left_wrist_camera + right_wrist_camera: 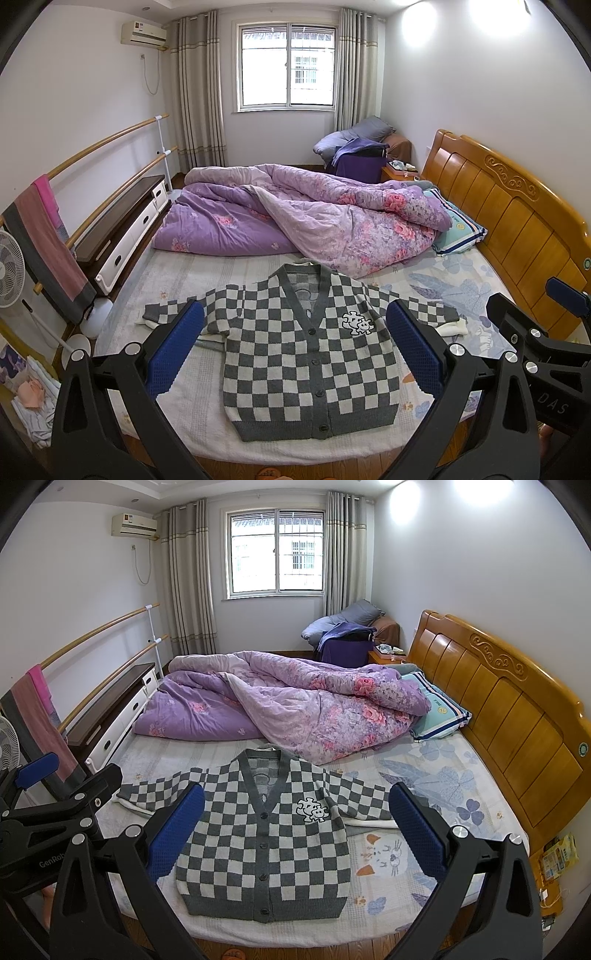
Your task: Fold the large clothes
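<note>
The cardigan (pixel 310 354) has grey and white checks, like a chessboard. Behind the cardigan, the quilt (pixel 295 221) is purple with pink roses. The headboard (pixel 517 221) is orange-brown wood. Both tongs (pixel 295 350) (pixel 297 830) are black with blue pads (pixel 173 350).

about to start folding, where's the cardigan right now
In both wrist views the cardigan lies flat and buttoned on the near part of the bed, sleeves spread, just in front of the purple quilt.

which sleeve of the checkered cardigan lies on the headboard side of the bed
The sleeve on the cartoon-patch side of the checkered cardigan; the other sleeve points toward the wall rails.
</note>
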### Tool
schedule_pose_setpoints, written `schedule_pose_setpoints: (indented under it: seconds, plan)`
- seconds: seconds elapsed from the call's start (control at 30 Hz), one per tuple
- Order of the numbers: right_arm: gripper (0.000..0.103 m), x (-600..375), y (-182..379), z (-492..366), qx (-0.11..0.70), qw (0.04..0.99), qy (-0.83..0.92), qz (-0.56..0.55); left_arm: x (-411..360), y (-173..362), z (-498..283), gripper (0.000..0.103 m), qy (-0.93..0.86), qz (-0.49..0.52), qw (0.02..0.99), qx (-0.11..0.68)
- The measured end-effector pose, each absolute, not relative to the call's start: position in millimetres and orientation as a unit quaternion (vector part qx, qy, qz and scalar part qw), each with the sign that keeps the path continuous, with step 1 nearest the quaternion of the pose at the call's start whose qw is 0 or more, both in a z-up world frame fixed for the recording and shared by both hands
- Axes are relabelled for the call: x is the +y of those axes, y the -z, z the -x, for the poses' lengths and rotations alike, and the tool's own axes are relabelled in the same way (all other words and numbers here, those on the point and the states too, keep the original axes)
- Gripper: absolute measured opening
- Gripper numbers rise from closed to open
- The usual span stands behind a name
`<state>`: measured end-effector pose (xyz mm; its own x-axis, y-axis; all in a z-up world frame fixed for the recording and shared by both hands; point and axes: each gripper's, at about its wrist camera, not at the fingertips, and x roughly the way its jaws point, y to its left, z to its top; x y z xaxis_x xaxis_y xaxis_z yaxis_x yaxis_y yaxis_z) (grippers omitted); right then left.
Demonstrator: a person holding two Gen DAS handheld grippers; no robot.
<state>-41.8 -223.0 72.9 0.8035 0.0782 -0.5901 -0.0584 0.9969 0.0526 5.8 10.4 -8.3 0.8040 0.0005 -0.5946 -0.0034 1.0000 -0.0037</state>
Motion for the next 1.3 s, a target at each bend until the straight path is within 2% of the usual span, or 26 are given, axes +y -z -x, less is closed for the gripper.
schedule_pose_setpoints:
  seconds: [1.3]
  plan:
    - [0.096,-227.6,-61.0,31.6,0.319,0.947,-0.032,-0.018,11.2,11.2,-8.1,0.098,-0.001,0.002,0.948,0.318]
